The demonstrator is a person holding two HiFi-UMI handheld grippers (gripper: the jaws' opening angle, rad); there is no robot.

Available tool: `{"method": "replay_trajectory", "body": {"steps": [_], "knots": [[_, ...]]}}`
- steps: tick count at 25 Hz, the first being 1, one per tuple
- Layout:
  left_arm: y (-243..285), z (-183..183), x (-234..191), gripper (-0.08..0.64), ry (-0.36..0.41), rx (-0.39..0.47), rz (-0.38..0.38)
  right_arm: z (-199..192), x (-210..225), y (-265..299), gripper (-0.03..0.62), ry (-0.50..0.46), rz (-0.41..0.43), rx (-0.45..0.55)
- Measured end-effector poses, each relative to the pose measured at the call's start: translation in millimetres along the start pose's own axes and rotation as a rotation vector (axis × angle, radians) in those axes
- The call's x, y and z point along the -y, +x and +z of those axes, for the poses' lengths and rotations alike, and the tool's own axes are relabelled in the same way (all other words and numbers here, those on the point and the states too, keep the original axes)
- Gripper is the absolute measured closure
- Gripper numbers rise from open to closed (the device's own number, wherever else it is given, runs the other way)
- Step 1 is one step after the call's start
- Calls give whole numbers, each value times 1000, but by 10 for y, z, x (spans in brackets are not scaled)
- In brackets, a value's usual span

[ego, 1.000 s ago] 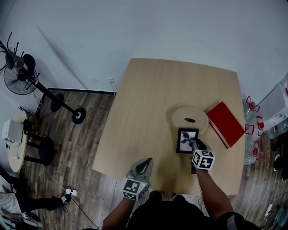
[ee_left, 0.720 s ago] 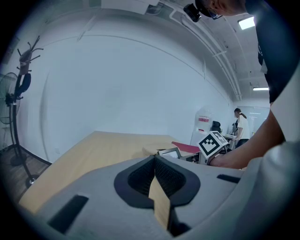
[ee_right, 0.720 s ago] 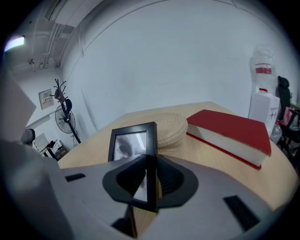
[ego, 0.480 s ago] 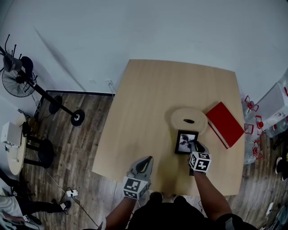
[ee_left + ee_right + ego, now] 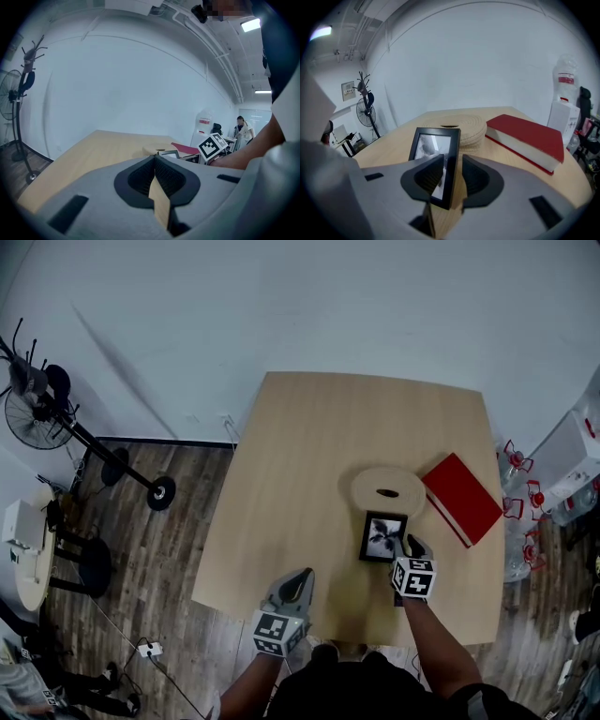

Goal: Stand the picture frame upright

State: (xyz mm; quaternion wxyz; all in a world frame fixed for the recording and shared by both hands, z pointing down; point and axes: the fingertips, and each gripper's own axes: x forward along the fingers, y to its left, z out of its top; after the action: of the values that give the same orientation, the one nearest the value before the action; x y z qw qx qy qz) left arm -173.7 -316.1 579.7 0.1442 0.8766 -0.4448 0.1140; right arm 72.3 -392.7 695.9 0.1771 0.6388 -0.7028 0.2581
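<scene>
While right gripper (image 5: 451,164) jaws open around black rectangular picture frame (image 5: 433,140), upright on pale wooden surface (image 5: 309,474): likely release step. Next, withdraw without nudging. Left gripper (image 5: 154,161) jaws closed, empty.

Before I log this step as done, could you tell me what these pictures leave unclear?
- Back of the picture frame, and any prop: no view shows it.
- Frame's bottom edge: right gripper view, behind the right gripper, its jaws opening with the frame between them.
- Dark mark on the round mat: head view, too small.
</scene>
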Motion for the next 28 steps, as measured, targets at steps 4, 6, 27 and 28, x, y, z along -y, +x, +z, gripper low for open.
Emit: {"method": "replay_trajectory", "body": {"steps": [4, 6, 27, 28], "knots": [[-10, 103, 89, 565, 3, 14, -9, 227, -26, -223, 480, -26, 18, 55], [-23, 145, 141, 565, 1, 18, -18, 408, -96, -391, 480, -65, 39, 102], [132, 730, 547, 565, 89, 146, -86, 1431, -573, -1687, 583, -317, 188, 416], [140, 724, 565, 565, 90, 146, -87, 1426, -562, -1693, 583, -319, 189, 418]]}}
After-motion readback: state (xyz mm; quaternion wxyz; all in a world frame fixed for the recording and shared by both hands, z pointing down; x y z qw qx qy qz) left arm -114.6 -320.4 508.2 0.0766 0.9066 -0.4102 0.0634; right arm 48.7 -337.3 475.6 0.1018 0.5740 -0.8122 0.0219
